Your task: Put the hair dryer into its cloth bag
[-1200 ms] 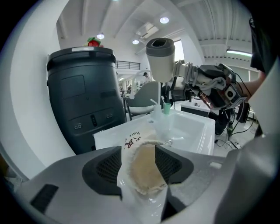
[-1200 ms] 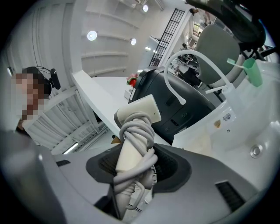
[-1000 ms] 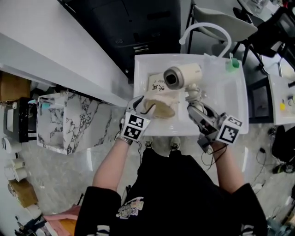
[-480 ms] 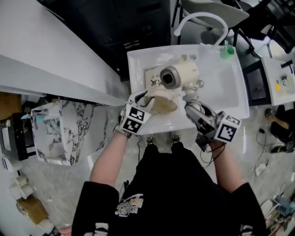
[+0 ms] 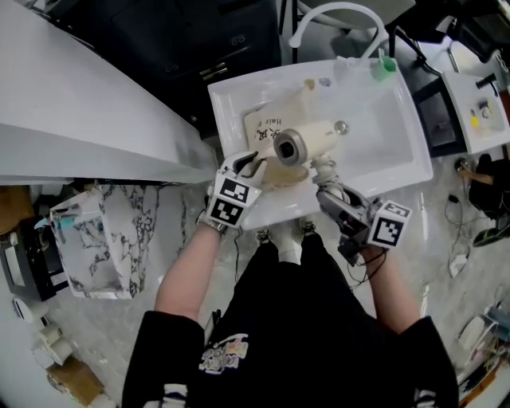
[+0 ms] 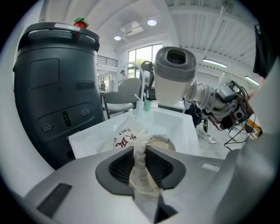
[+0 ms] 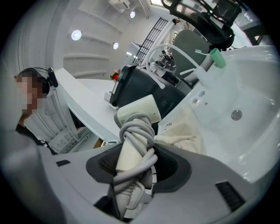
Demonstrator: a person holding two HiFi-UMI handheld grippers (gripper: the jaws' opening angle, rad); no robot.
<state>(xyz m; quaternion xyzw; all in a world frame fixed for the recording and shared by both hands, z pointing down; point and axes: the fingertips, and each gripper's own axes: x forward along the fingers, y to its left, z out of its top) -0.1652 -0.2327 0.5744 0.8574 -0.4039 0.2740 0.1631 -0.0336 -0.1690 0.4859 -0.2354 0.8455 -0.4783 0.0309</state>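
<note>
A cream cloth bag (image 5: 267, 131) with red print lies in the white sink (image 5: 398, 143). My left gripper (image 5: 253, 166) is at the bag's near rim; its jaws are closing and the pads pinch a fold of the cloth bag (image 6: 141, 164). My right gripper (image 5: 325, 177) is shut on the cord-wrapped handle of the cream hair dryer (image 5: 307, 143). The hair dryer (image 7: 136, 111) hangs just above the bag's mouth, its grey nozzle end turned toward me. In the left gripper view the hair dryer (image 6: 175, 76) stands high above the bag.
A curved white faucet (image 5: 335, 14) and a green-capped bottle (image 5: 382, 65) stand at the sink's far edge; the drain (image 5: 341, 127) lies right of the dryer. A black cabinet (image 6: 57, 87) is beyond the sink's left. A white counter (image 5: 72, 103) runs left. A person stands behind it.
The hair dryer has come down and nearer, over the bag's mouth. The left jaws have closed onto the bag's rim.
</note>
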